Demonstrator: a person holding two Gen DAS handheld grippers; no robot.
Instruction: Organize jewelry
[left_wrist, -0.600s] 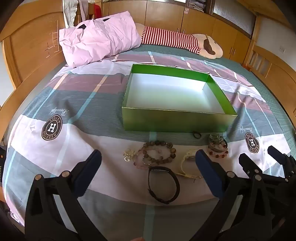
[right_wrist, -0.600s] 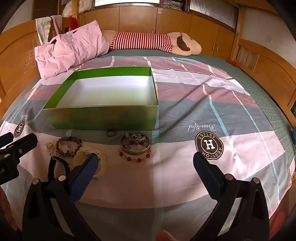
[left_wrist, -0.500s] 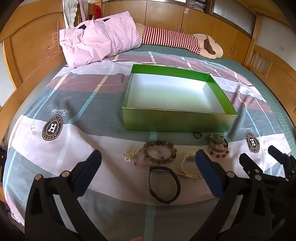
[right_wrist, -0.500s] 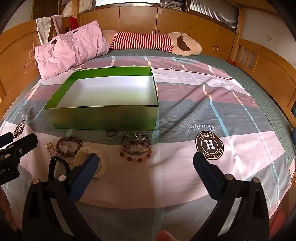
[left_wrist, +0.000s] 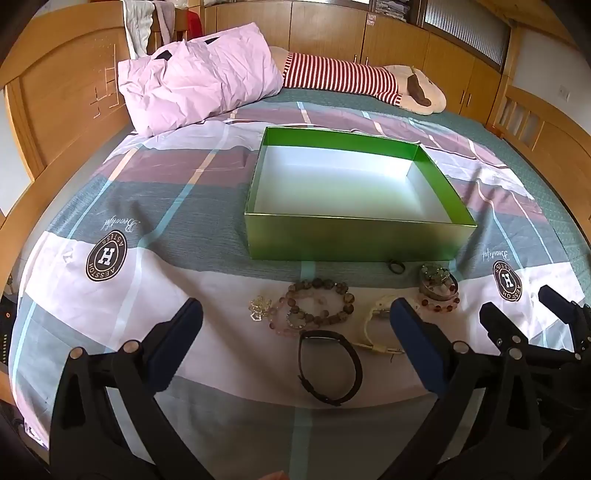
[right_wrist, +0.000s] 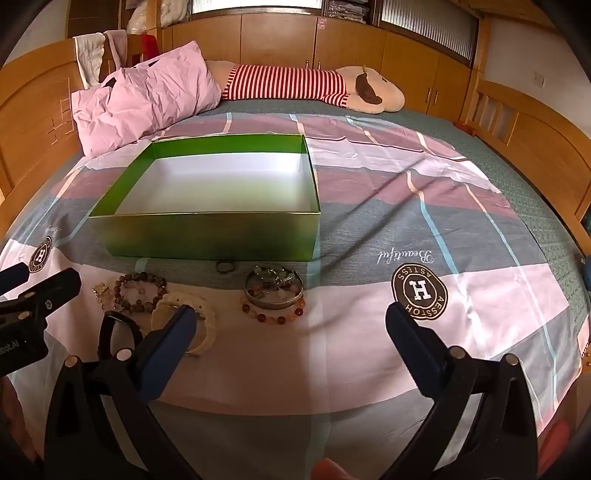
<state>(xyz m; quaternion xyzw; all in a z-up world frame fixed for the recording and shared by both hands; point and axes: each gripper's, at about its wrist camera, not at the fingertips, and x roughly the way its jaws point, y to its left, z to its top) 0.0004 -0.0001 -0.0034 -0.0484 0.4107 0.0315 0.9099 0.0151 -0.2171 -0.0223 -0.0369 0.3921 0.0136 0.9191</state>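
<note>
On the bed (left_wrist: 110, 192), a row of jewelry lies on the patterned cover just in front of a green box (left_wrist: 354, 236), whose white interior holds nothing. Farthest left in the row is a small clear, gold-toned charm (left_wrist: 259, 309), touching a cluster of brown and pink beaded bracelets (left_wrist: 317, 306). Just in front of the beads lies a black band (left_wrist: 330, 365), looped on its side. Next comes a cream bracelet (left_wrist: 373, 328), partly hidden behind a blue pad of the left tongs (left_wrist: 295, 332), which hover over the row spread wide apart and holding nothing. Close to the box's front wall sits a small dark ring (left_wrist: 396, 266). To its right, a round metal bangle (right_wrist: 274, 288) with pale beads piled inside rests on a strand of reddish beads (right_wrist: 273, 316). The right tongs (right_wrist: 288, 328) are likewise spread wide and hold nothing, above bare cover to the right of the jewelry. A pink pillow (right_wrist: 147, 107) and a striped plush toy (right_wrist: 288, 83) lie at the head of the bed.
</note>
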